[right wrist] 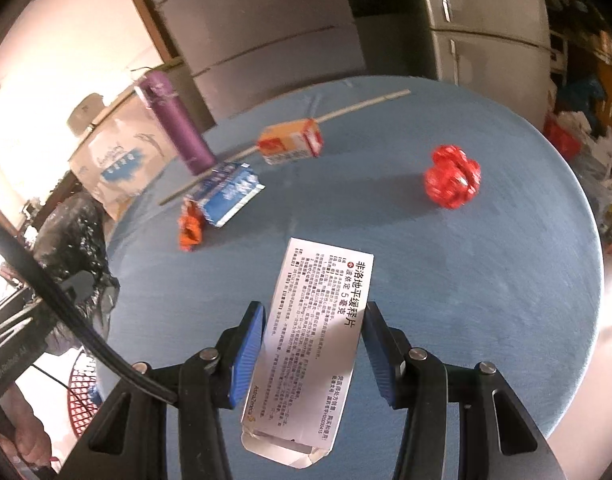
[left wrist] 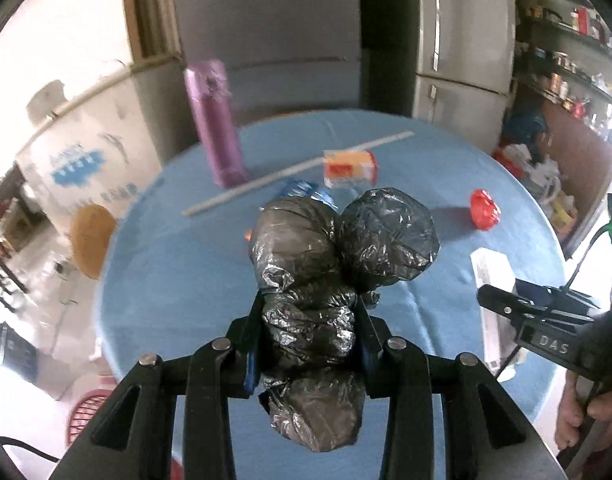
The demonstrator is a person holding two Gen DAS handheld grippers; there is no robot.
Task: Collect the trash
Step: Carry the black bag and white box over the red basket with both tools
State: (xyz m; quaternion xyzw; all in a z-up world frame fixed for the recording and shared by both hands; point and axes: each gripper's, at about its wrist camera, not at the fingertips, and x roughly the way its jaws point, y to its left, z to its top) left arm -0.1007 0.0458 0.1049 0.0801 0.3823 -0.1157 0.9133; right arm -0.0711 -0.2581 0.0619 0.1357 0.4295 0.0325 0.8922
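Looking down my right gripper point(right wrist: 312, 344), I have the white medicine box point(right wrist: 314, 344) lying lengthwise between the two blue pads point(right wrist: 247, 354), its long axis running straight away from me along the fingers, the open flap end nearest the camera. The pads sit at either long edge of the box; I judge they pinch it, though a sliver of gap shows on the right side and I cannot be certain of firm contact.

My left gripper point(left wrist: 310, 328) is clamped on the crumpled black plastic bag point(left wrist: 326, 264), which bulges out ahead of the fingers in two lobes and hides much of the blue round table point(left wrist: 165, 280) beyond it.

What matters for the coming move is where the rest lies. The red crumpled wrapper point(right wrist: 452, 178) sits ahead and to the right of the right gripper, well apart from the box, and I judge that hand the nearer. The orange scrap point(right wrist: 190, 228), blue-and-white packet point(right wrist: 229, 192) and orange carton point(right wrist: 291, 142) lie ahead to the left, near the purple flask point(right wrist: 175, 132), closer to the left hand's side.
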